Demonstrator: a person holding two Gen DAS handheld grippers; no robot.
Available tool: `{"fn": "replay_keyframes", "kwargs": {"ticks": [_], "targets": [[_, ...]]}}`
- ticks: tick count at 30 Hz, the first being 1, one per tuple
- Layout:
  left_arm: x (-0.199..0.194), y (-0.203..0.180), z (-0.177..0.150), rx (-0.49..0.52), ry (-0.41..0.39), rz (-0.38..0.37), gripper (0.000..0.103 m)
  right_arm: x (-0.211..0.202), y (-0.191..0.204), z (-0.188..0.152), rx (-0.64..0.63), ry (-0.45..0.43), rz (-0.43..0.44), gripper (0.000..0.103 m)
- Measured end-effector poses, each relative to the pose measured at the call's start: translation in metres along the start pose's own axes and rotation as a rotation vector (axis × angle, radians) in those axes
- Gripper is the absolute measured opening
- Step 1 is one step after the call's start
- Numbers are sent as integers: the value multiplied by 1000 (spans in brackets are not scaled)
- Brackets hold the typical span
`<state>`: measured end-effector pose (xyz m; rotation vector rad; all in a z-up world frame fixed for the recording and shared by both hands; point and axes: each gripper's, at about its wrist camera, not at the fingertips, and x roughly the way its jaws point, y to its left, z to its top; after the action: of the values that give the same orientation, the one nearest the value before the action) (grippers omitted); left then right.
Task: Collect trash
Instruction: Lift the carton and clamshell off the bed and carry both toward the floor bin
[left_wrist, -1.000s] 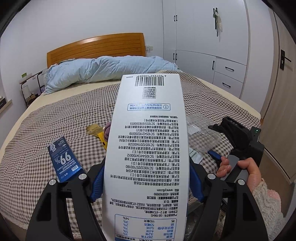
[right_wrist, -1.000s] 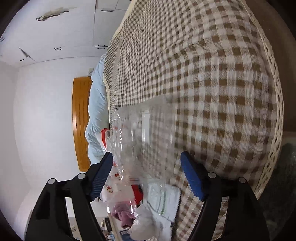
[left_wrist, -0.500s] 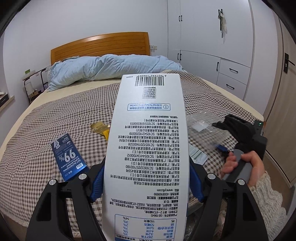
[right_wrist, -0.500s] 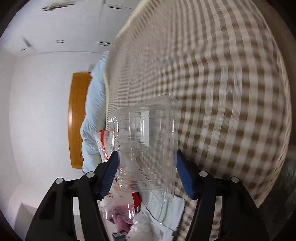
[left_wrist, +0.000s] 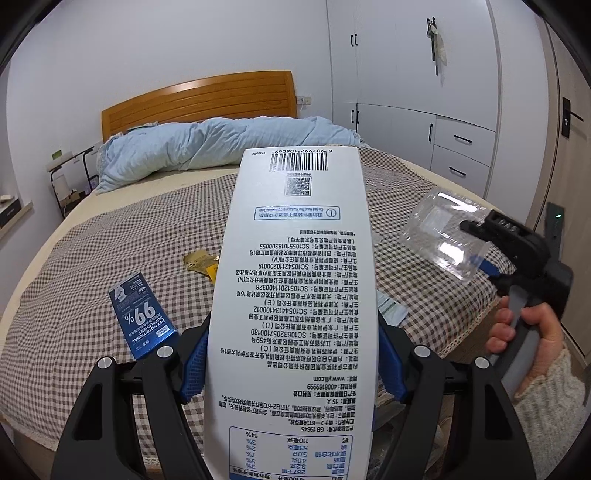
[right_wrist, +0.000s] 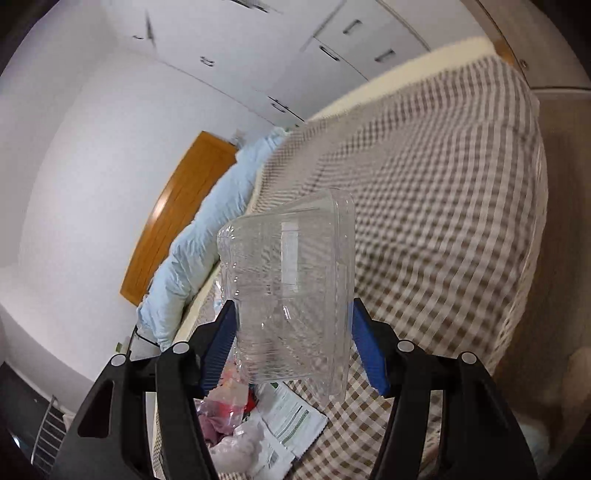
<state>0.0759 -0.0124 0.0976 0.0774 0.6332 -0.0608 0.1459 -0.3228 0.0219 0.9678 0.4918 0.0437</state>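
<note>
**Trash on the bed: clear clamshell lifted, carton held**

Trash is spread over the checked bedspread (left_wrist: 92, 266). A tall white carton (left_wrist: 295, 295) is clamped between the blue pads of the left gripper (left_wrist: 291, 363), printed side toward the camera, and hides much of the bed's middle. A clear plastic clamshell box (right_wrist: 291, 291) is gripped by the right gripper (right_wrist: 293, 345), both pads pressed on its side walls; in the left wrist view it is seen raised off the bedspread at the right, with the person's hand (left_wrist: 532, 332) on the handle. The right jaws are noted as having just been closing, with the box between them.

Left on the bed: a blue sachet (left_wrist: 142, 315) at near left, a gold wrapper (left_wrist: 201, 262) beyond it, and a printed paper slip (left_wrist: 391, 310) at near right. A heap of pink and red wrappers (right_wrist: 225, 413) is seen under the right gripper.

Step in hand, as judged: the clamshell is to be carried away to the collection point, which is not seen in either view.

Handling notes:
- The walls are thin and springy; the squeeze should be kept light enough that nothing buckles.
- The box should be carried level and without jerks.
- The carton should be kept upright and clear of the box.
</note>
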Motion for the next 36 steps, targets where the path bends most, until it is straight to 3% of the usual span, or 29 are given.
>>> {"fn": "replay_keyframes", "kwargs": {"ticks": [11,36], "targets": [[-24,-14,-12,19,-14,-19,71,-71,12,0,-239,-41,27,60],[-79,-47,-61,59,-30,-112,71,-170,-13,-34,-430,46,104,60]]}}
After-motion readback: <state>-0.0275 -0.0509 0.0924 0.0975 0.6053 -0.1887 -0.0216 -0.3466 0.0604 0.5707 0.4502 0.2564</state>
